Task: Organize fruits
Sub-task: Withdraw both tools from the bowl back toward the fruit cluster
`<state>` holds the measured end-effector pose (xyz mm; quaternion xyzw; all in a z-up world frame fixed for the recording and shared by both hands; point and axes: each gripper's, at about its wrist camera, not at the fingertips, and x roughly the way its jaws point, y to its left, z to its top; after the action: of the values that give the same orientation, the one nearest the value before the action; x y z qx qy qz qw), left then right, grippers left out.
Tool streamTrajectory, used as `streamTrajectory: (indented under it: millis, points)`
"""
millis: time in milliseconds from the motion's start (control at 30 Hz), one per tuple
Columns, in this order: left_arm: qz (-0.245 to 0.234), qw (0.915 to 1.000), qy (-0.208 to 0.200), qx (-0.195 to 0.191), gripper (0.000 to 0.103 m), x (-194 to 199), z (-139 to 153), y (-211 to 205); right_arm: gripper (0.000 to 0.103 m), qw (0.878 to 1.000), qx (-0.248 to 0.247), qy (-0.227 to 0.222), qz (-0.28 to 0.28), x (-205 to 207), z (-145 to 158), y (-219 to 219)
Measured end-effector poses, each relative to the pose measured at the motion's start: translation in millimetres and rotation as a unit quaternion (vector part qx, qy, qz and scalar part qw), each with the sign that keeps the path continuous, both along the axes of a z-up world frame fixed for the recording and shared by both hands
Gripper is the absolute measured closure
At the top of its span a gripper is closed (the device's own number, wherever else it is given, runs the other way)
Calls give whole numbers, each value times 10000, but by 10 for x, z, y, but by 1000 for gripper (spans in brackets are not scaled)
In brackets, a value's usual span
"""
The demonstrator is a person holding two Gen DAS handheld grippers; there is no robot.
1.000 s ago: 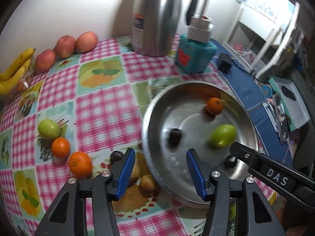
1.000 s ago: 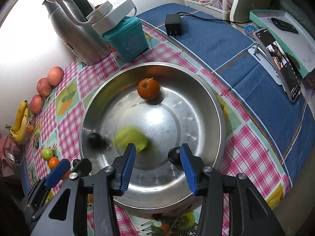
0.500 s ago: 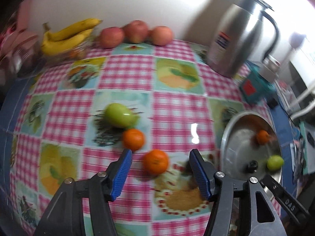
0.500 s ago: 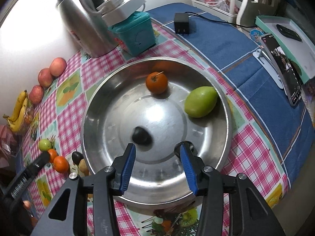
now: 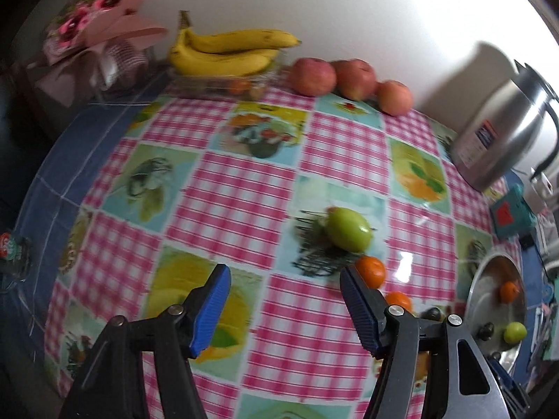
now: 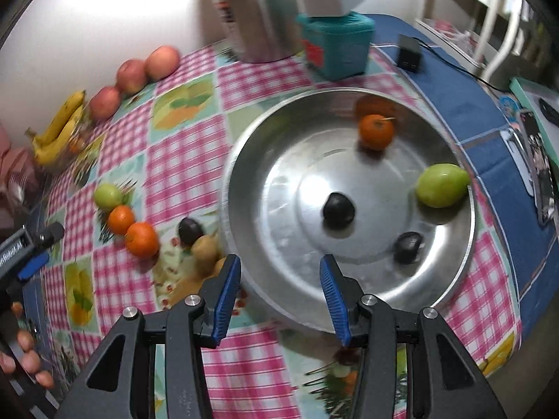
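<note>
Left tool (image 5: 283,300) over checked desk (image 5: 244,192), jaws opening, empty (green mango (image 5: 347,229) just beyond). Right tool (image 6: 279,291) parted, empty, above steel basin (image 6: 464,262).

Bowl (image 6: 349,300) sits just ahead of my right gripper (image 6: 279,293). In it: one orange (image 6: 376,131) at 12 o'clock, mango (image 6: 442,185) at 3, one plum (image 6: 338,210) centre, another (image 6: 407,242) at 5. On the cloth (image 6: 181,174) at the bowl's 9: plum (image 6: 190,231) and pear (image 6: 205,249) nearest, two oranges (image 6: 141,239) beyond, mango (image 6: 107,195) farthest. Apples (image 5: 312,76) and bananas (image 5: 227,50) along the wall; jug (image 5: 503,132) behind the bowl.
</note>
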<state>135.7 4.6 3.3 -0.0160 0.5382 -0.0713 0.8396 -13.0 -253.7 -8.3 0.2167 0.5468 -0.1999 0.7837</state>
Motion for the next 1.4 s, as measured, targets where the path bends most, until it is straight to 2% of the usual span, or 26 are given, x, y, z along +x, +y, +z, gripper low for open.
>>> streamTrajectory:
  millis: [300, 433, 467, 600, 800, 933, 1200, 1400]
  points:
    - [76, 9998, 140, -95, 24, 64, -45, 197, 55, 9994, 43, 160, 294, 136, -67, 274]
    - [2, 9998, 214, 8, 1, 77, -112, 177, 55, 9987, 127, 203, 449, 196, -102, 397]
    - [-19, 9997, 218, 45, 0, 76, -129, 170, 55, 9985, 149, 216, 487, 208, -122, 422]
    - [-135, 9994, 281, 179, 0, 77, -208, 115, 40, 9980, 143, 255, 554, 236, -153, 475]
    - [-205, 9992, 322, 96, 0, 74, -240, 61, 38, 9975, 221, 207, 639, 257, -151, 511]
    - [-245, 9991, 335, 33, 0, 63, -244, 35, 24, 9971, 341, 128, 675, 269, -163, 524]
    - [-408, 9986, 323, -116, 0, 32, -234, -68, 24, 9957, 617, 82, 681, 281, -206, 524]
    - [-628, 9967, 462, -210, 0, 18, -288, -182, 24, 9953, 619, 221, 709, 300, -256, 537]
